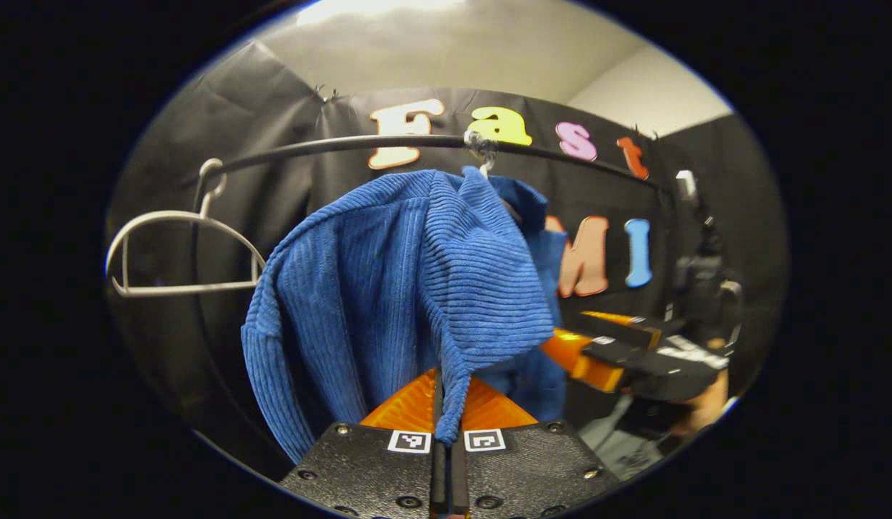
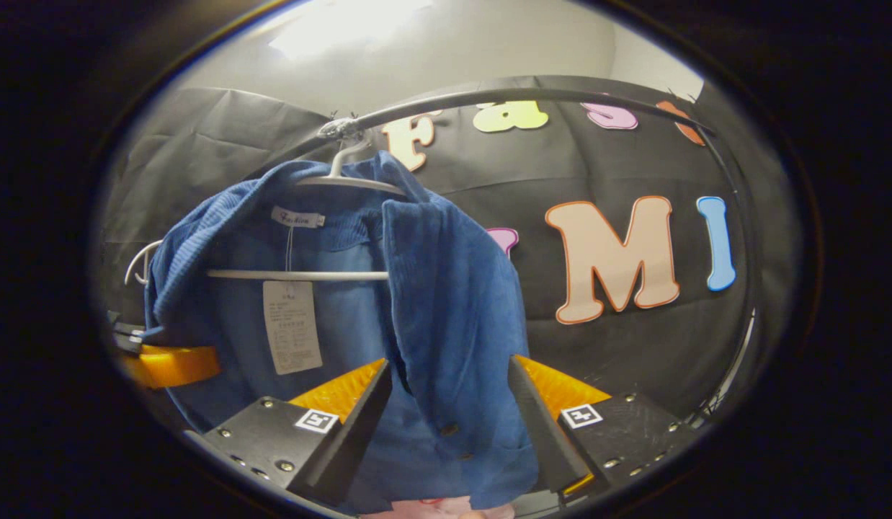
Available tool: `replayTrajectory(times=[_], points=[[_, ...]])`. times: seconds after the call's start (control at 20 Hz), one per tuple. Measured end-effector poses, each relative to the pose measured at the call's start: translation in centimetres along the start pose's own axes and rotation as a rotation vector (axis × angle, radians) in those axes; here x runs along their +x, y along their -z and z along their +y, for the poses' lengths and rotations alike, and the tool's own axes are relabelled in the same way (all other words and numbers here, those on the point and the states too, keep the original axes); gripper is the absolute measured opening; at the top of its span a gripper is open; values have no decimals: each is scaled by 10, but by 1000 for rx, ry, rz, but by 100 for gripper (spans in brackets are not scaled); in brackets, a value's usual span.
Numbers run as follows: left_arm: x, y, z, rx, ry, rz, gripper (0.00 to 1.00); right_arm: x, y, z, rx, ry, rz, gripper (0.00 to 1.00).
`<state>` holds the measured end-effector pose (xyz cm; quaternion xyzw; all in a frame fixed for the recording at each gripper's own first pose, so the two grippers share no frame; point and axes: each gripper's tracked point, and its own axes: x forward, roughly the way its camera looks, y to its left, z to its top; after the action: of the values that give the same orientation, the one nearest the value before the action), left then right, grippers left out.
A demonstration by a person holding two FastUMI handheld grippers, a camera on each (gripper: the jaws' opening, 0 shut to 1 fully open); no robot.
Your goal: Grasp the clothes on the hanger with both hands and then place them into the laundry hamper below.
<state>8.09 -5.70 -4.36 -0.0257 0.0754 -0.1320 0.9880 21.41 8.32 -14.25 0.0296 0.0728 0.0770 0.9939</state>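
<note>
A blue corduroy jacket [image 1: 388, 274] hangs on a white hanger [image 2: 345, 184] from a black rail [image 1: 345, 144]. In the left gripper view my left gripper [image 1: 447, 425] is shut on a drooping fold of the jacket's edge, low and close to the camera. In the right gripper view my right gripper [image 2: 449, 375] stands open, with the jacket's [image 2: 446, 288] buttoned front panel hanging between its fingers. The right gripper [image 1: 597, 346] also appears beside the jacket's right side in the left gripper view, held by a hand [image 1: 705, 407]. The left gripper [image 2: 172, 364] sits at the jacket's left edge.
An empty white hanger [image 1: 179, 252] hangs on the rail to the left of the jacket. A paper tag [image 2: 293, 326] dangles inside the jacket below the hanger's crossbar [image 2: 295, 274]. The rail [image 2: 489, 97] arcs overhead, with the black cloth wall behind.
</note>
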Motion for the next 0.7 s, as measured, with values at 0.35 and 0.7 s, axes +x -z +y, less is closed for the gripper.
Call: replayTrajectory(times=[0.35,0.7], points=[[-41,-41,2,5,72,-68,2,56,8,3,-2,28,22,94],[-60,-55,37,77,104,-55,2,73,1,-32,-82,176,-25,13]])
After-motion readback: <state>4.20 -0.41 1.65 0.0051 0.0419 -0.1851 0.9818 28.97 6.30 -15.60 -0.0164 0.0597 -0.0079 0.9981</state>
